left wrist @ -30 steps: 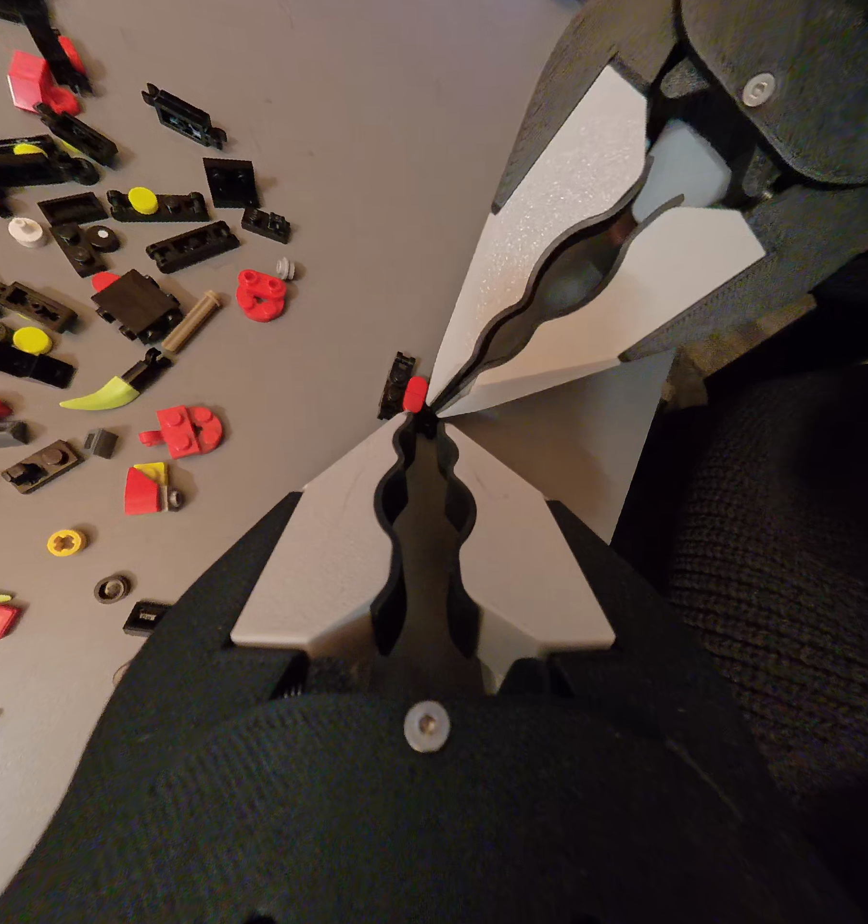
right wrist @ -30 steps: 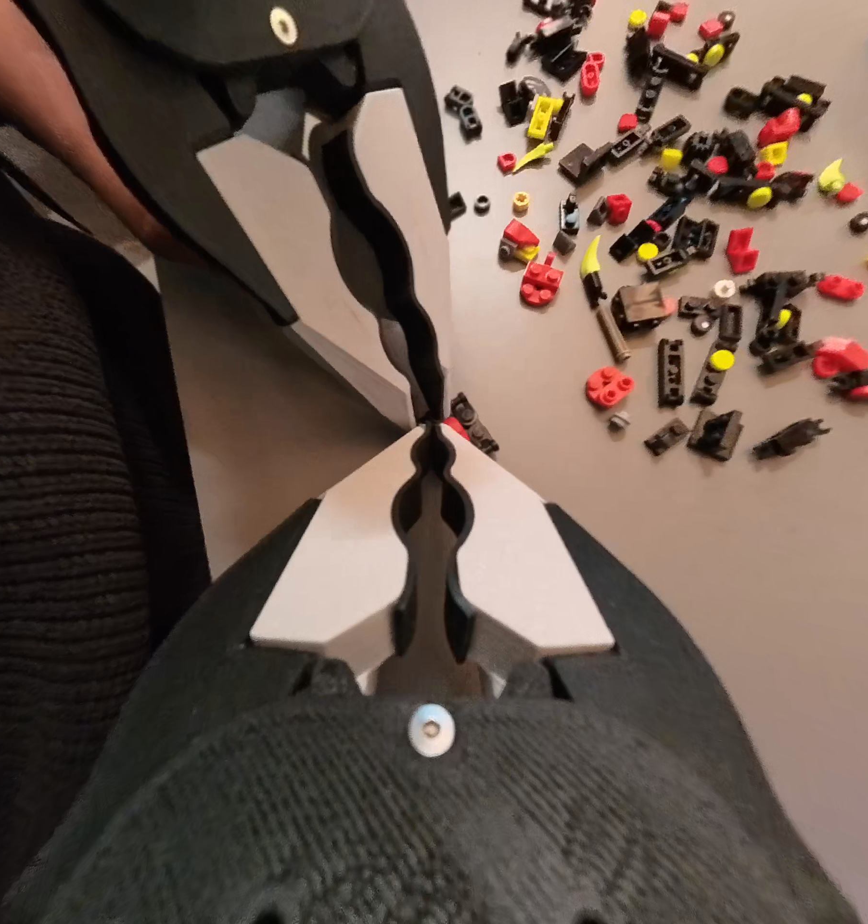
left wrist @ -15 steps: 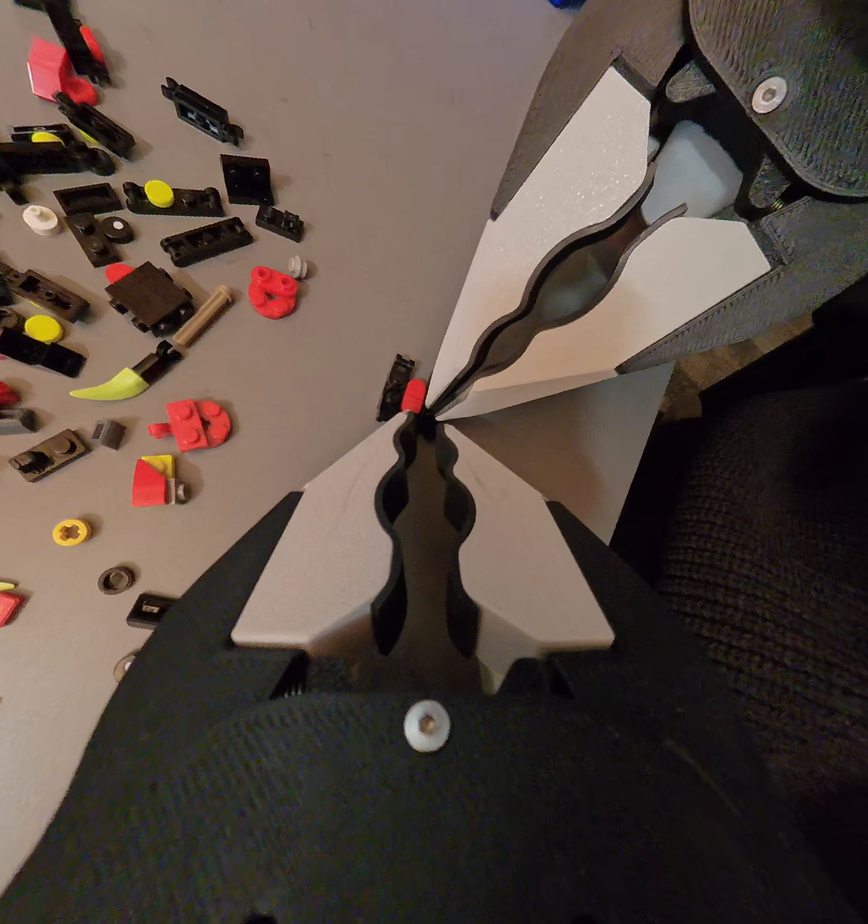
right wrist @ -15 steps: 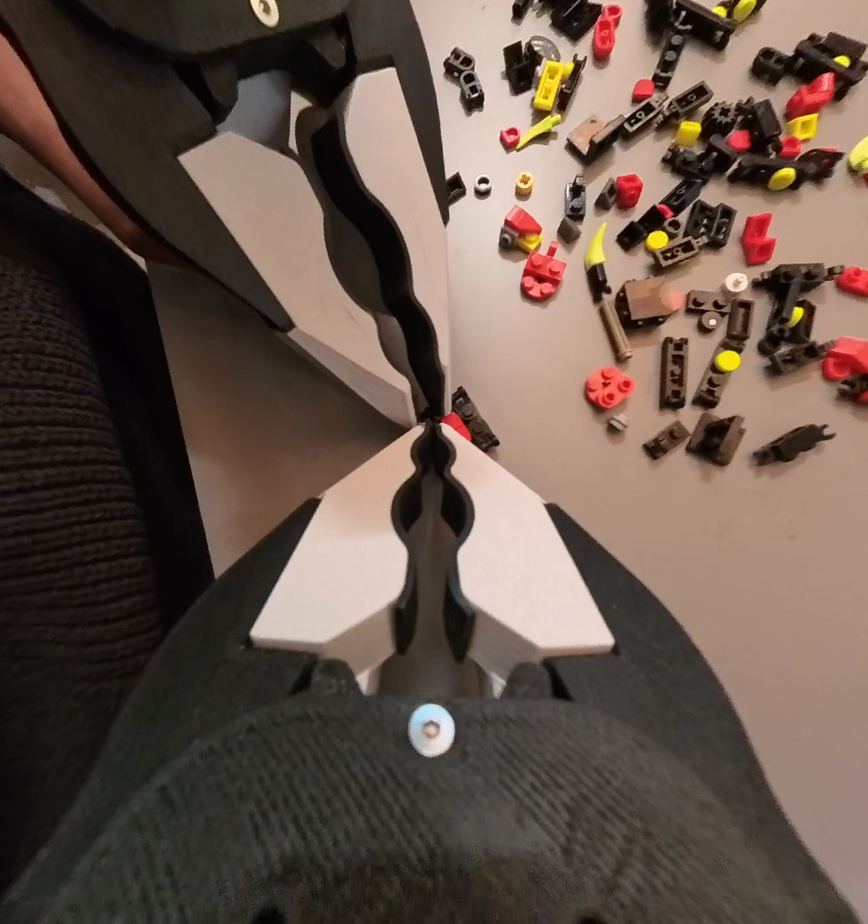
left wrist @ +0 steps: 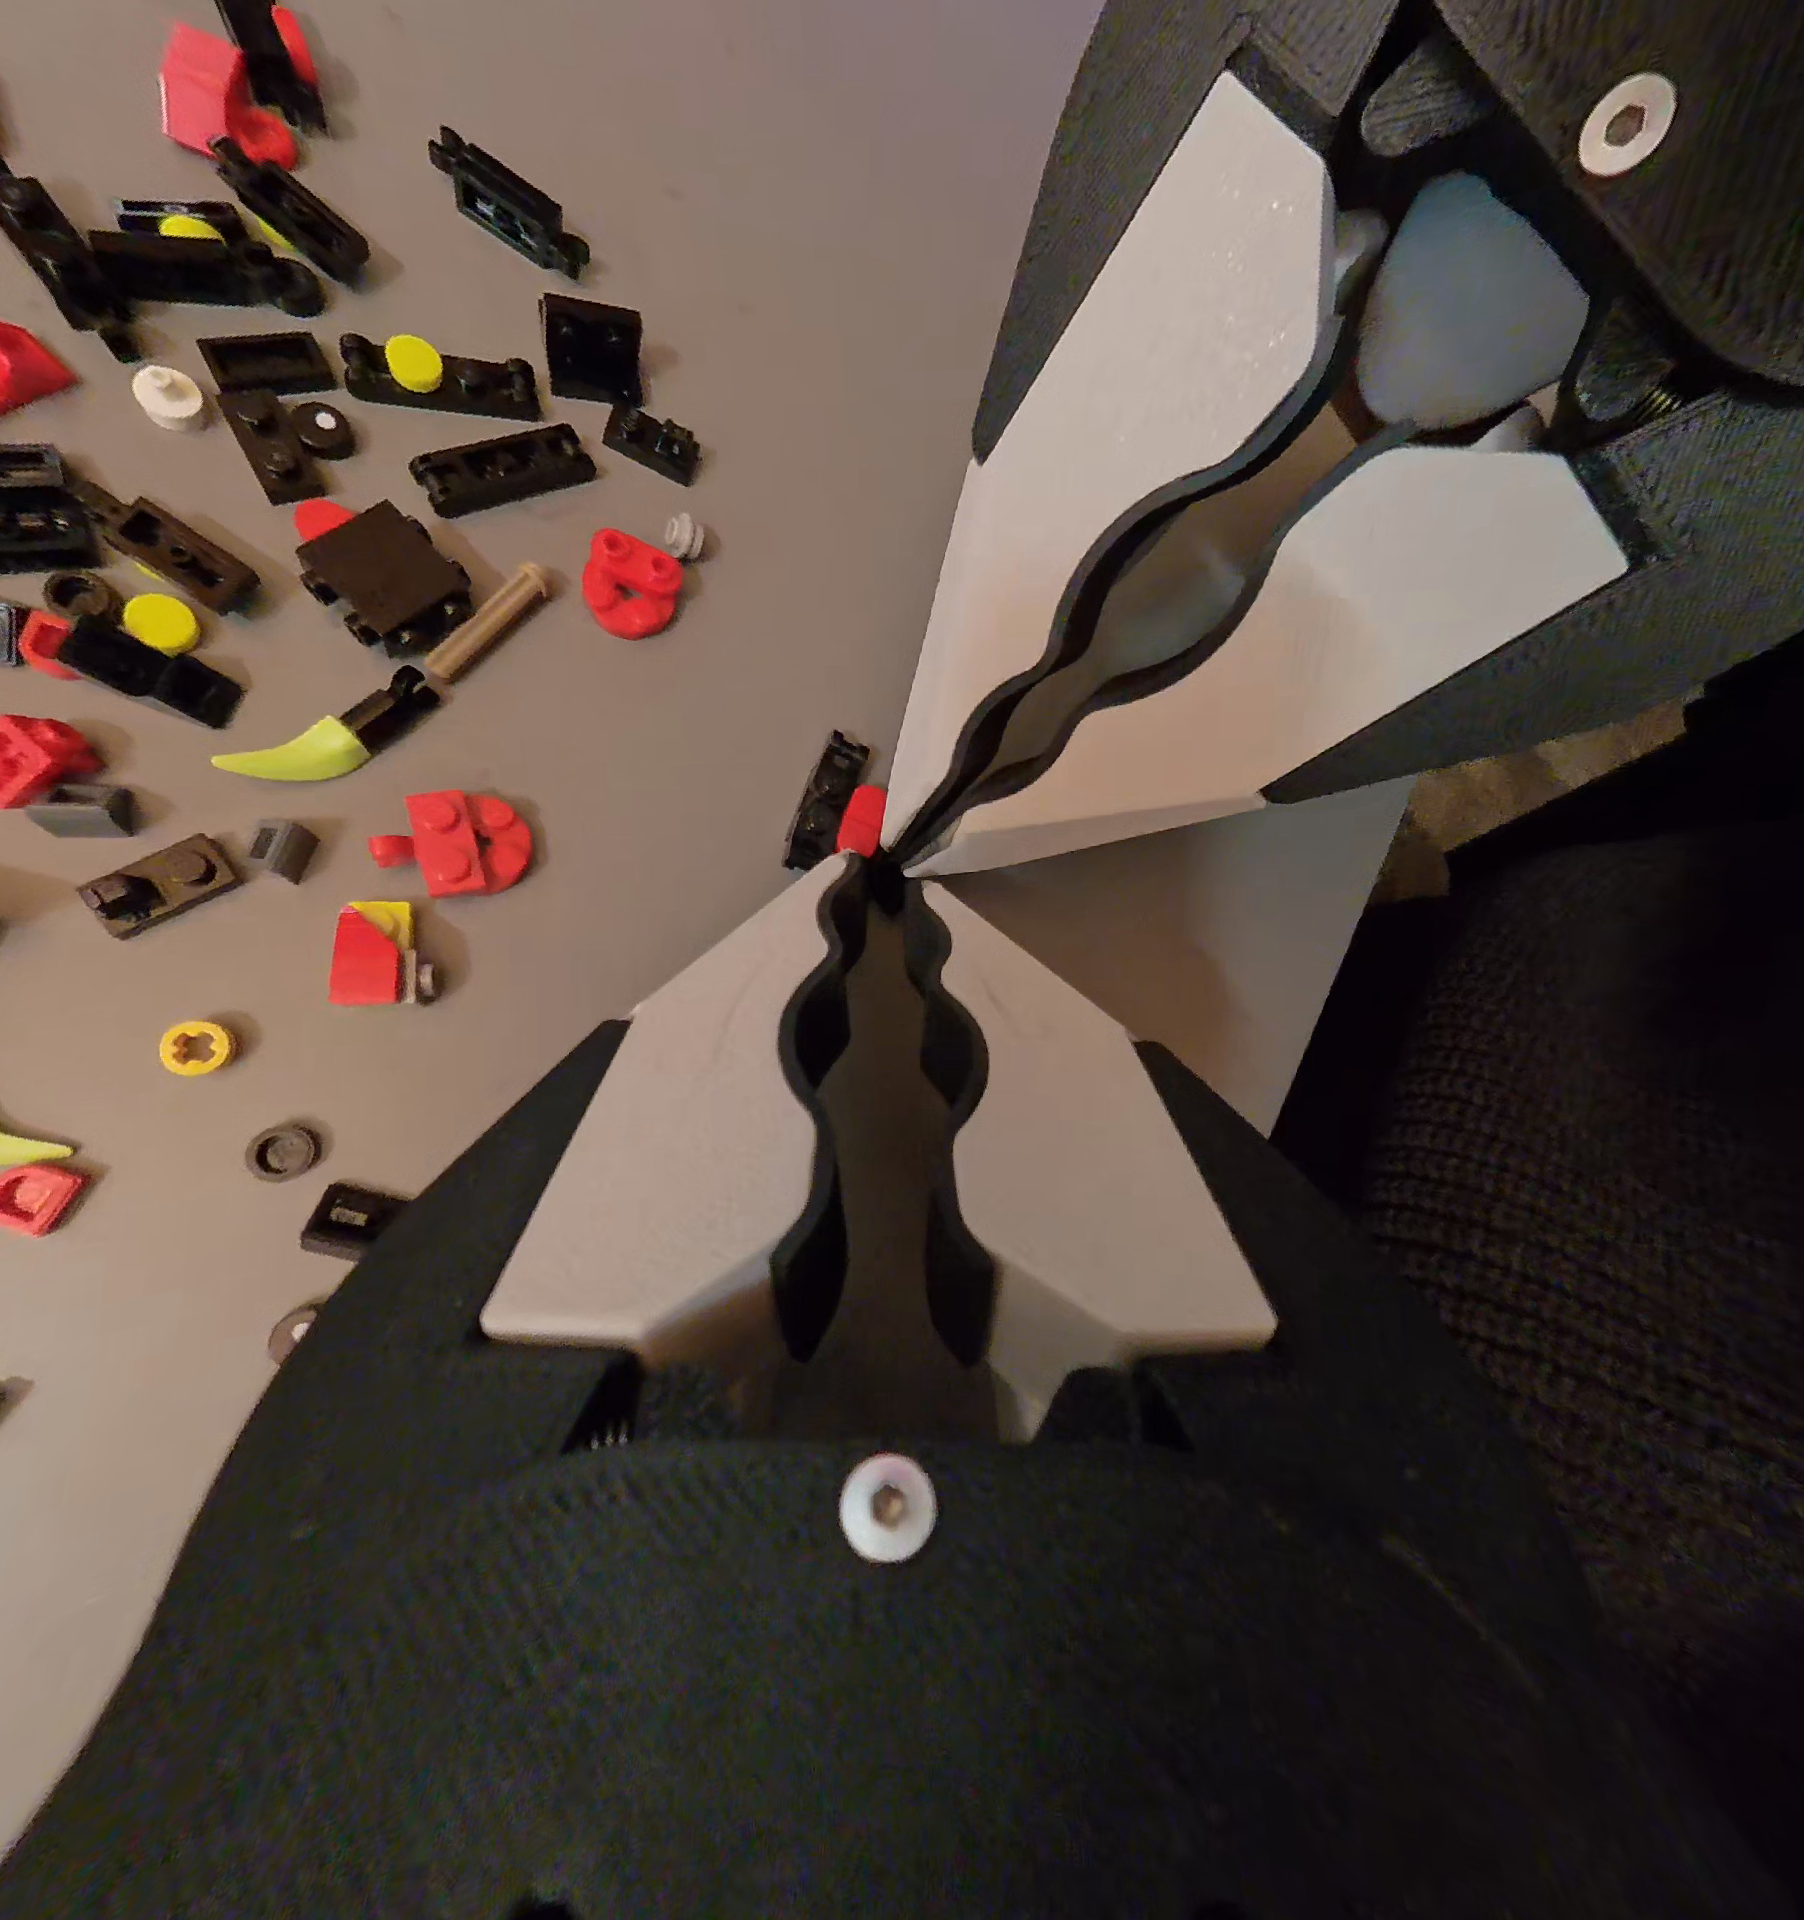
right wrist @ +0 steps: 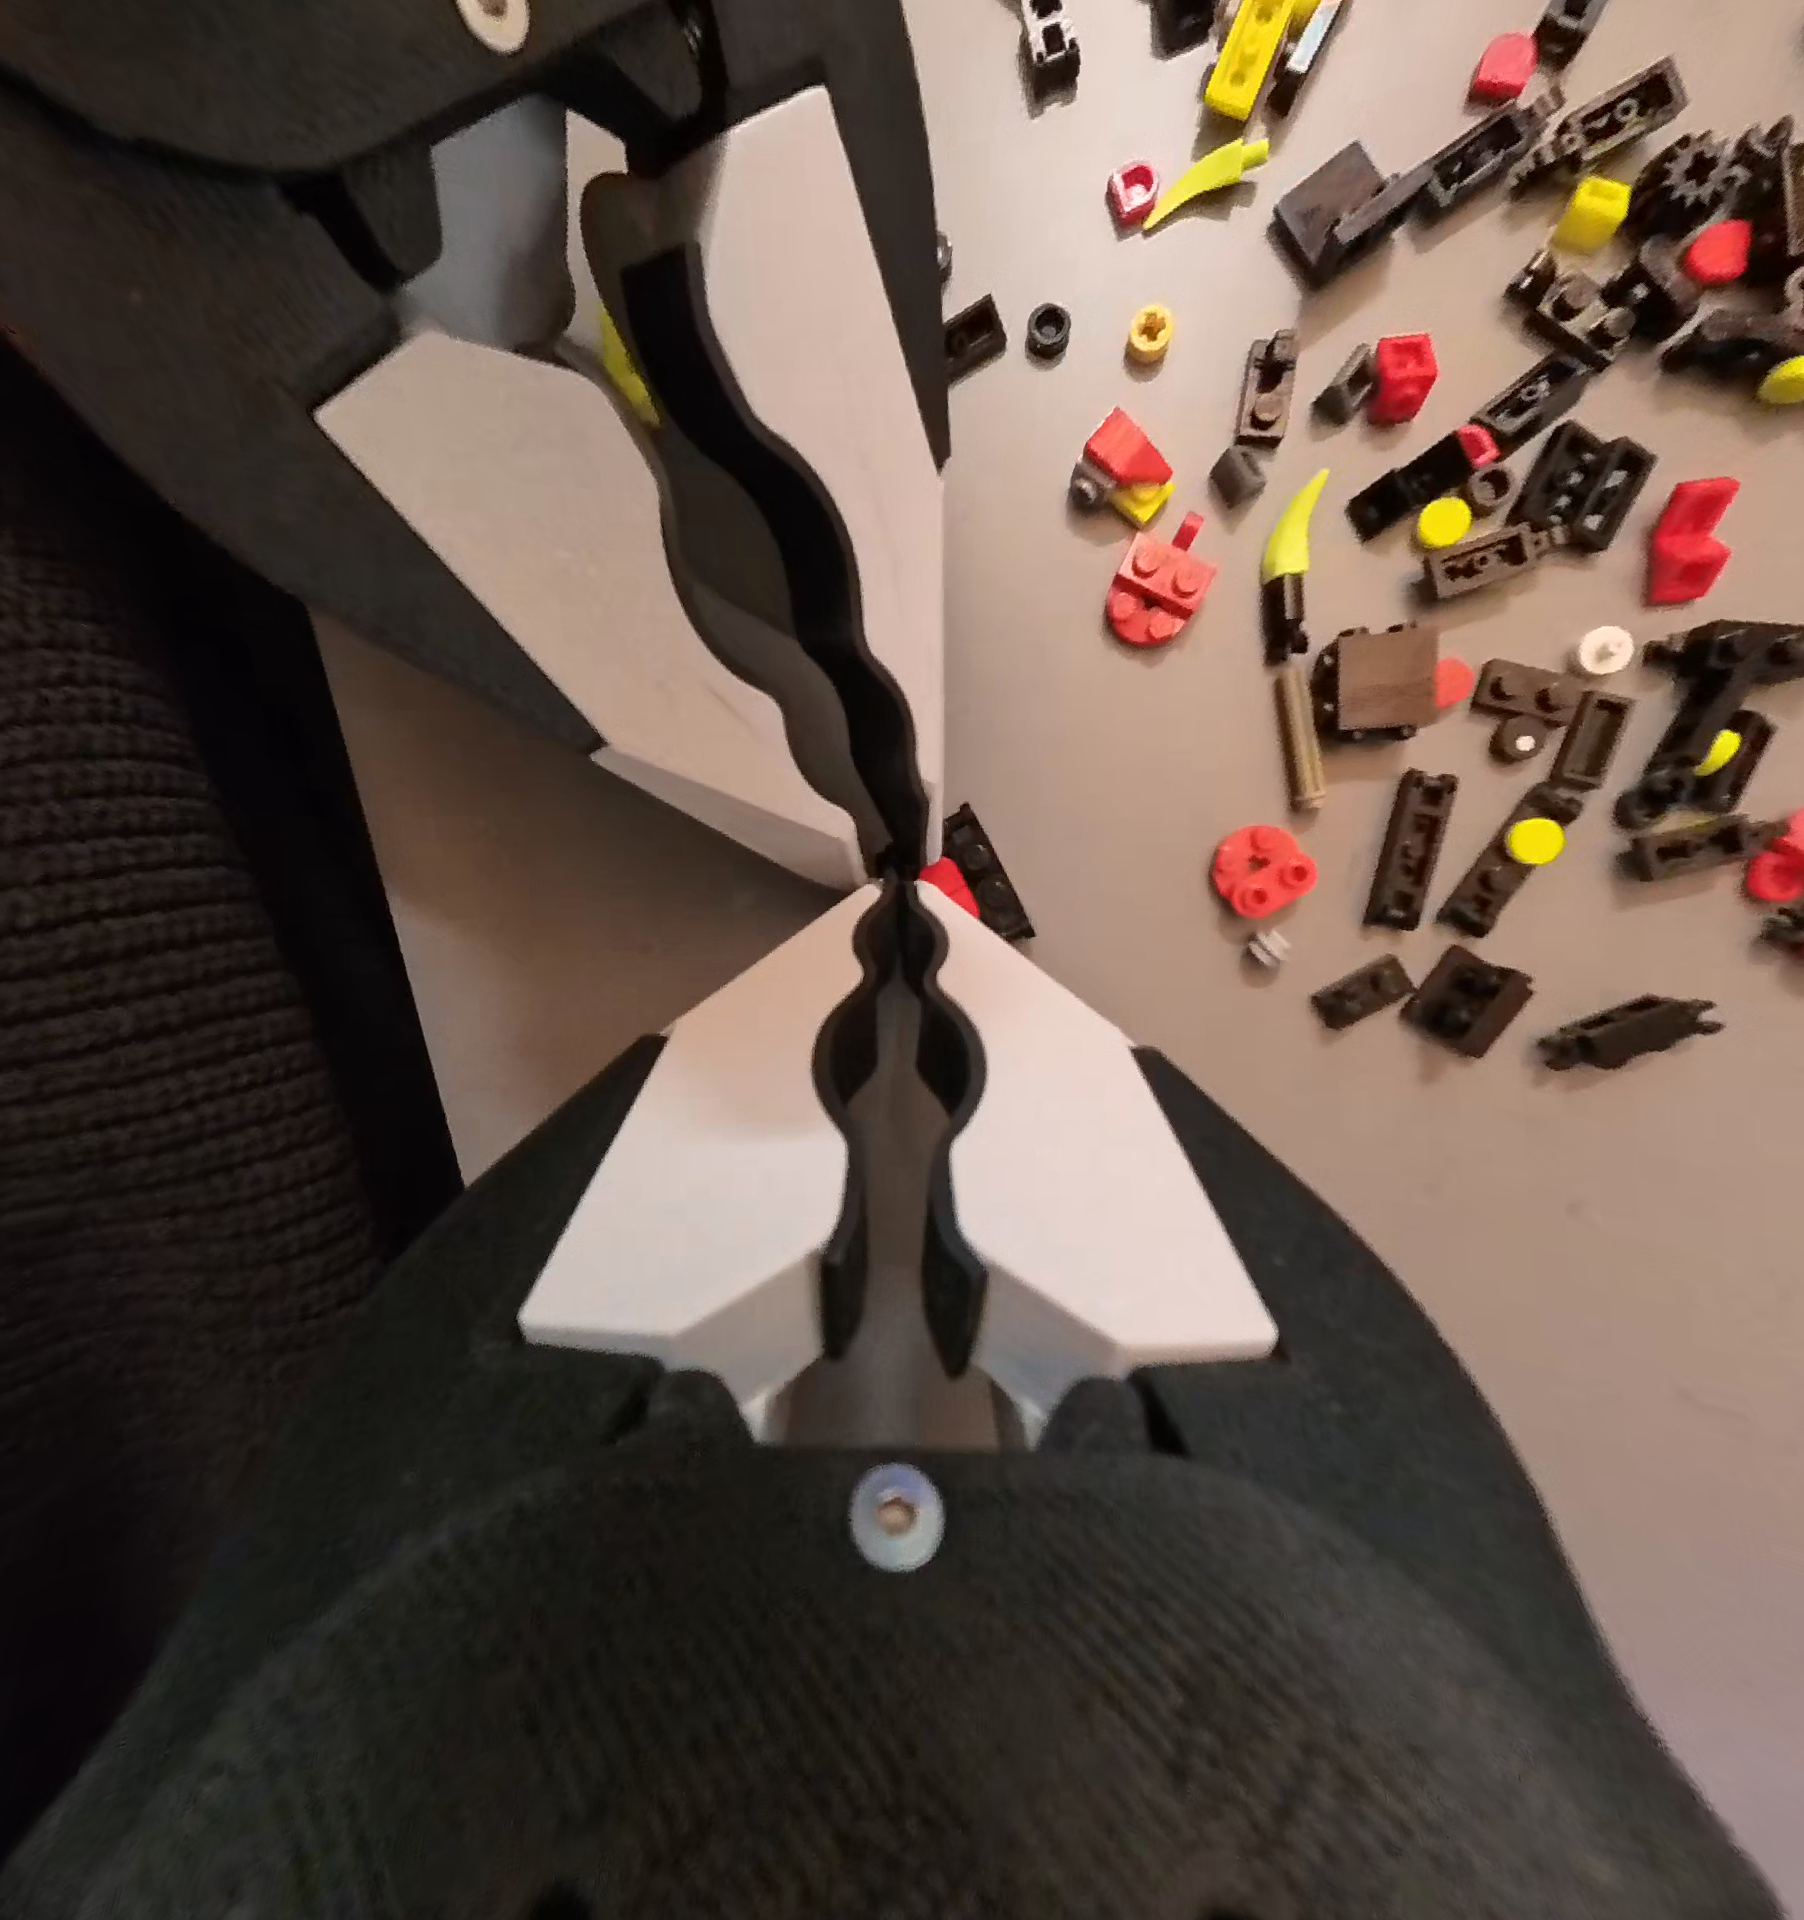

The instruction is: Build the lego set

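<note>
grippers meet tip to tip above a grey table (left wrist: 773,260): the left gripper (left wrist: 882,878) pinches a small black piece (left wrist: 885,883) at its nearly closed tips, while the right gripper (right wrist: 898,896), fingers pressed together, touches the same spot; what it clamps cannot be told. a red stud piece (left wrist: 862,814) on a black plate (left wrist: 823,800) juts just beyond the tips. farther left lie scattered red, black and yellow bricks (left wrist: 254,520); a dark knitted sleeve (left wrist: 1604,1195) sits near right.
</note>
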Available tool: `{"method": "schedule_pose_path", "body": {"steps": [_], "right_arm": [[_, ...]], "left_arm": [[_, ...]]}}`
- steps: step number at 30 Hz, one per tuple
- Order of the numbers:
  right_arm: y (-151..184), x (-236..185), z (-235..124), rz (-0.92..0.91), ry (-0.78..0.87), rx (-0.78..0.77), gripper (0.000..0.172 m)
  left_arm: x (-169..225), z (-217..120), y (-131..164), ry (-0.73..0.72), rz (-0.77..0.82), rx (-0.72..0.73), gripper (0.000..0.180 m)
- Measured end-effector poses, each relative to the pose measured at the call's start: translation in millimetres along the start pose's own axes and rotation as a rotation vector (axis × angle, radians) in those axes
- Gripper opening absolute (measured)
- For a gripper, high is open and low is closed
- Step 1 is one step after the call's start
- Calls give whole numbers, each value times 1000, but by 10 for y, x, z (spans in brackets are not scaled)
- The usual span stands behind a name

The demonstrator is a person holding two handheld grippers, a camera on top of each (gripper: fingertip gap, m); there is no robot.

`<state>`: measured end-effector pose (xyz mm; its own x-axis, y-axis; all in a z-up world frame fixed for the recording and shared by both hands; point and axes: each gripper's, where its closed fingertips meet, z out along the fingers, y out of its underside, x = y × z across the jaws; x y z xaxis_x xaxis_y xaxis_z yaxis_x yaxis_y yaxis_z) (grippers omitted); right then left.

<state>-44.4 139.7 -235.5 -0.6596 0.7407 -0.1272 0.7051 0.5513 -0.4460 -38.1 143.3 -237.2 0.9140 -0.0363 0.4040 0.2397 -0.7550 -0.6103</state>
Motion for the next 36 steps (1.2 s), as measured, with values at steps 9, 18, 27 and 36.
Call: {"method": "schedule_pose_path", "body": {"steps": [9, 18, 27, 36], "right_arm": [[-142, 236, -399, -26, 132, 307, 0], [12, 190, -211, -129, 207, 229, 0], [-36, 60, -101, -182, 154, 234, 0], [-34, 84, -56, -185, 148, 226, 0]], "left_arm": [[-24, -8, 24, 9, -20, -4, 5], [-25, -1, -6, 18, -36, 12, 6], [-37, 12, -22, 14, -56, 15, 6], [-43, 25, -37, 16, -67, 17, 6]]}}
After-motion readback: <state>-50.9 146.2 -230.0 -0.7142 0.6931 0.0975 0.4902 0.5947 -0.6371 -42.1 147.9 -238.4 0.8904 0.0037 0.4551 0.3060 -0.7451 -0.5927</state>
